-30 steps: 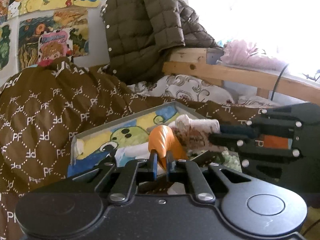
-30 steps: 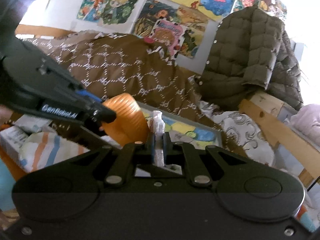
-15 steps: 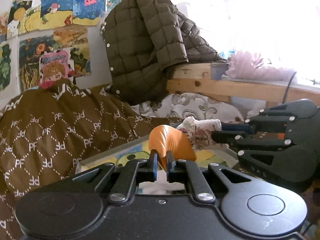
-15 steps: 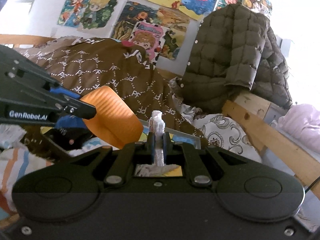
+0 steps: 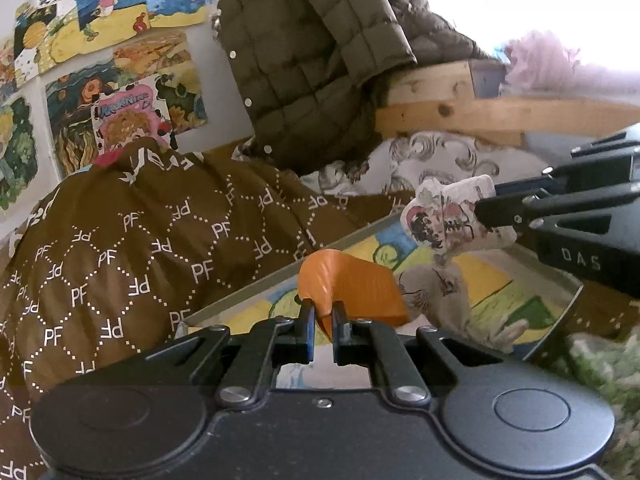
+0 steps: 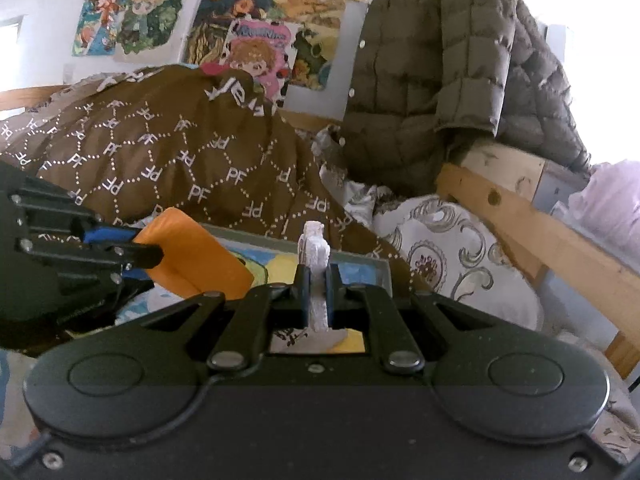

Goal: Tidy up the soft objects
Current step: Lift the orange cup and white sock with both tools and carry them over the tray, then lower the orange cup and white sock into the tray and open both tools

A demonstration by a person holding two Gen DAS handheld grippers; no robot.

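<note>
— Orange cloth (image 5: 356, 292): pinched at a folded edge by left gripper (image 5: 323, 322), jaws pressed close on the fabric, held clear above the painted tray (image 5: 568, 304). Looks light, limp, ribbed; likely to droop and unfold if gripped at one layer only.

— And the printed cloth (image 5: 448, 220)?

— Clamped in right gripper (image 6: 316, 284), jaws squeezed onto a thin white bunch, seen edge-on from the right wrist view. From the left wrist view, hanging just beside the orange piece, a loose tail trailing down toward the tray. Soft, floppy, probably not slippery; no fragility to fear.

— Best place to hold?

— Through a fold, several layers together, near the middle of an edge rather than a corner. Otherwise likely to swing or slide out. Worth watching the dangling tail: could snag on the tray rim.

— Around them?

— Behind the tray, a brown quilt (image 5: 120, 232) with a PF pattern; beyond, an olive padded jacket (image 5: 312, 40) draped over a wooden bed frame (image 5: 460, 116), a scroll-print pillow (image 6: 448, 240), drawings on the wall (image 5: 120, 80).
</note>
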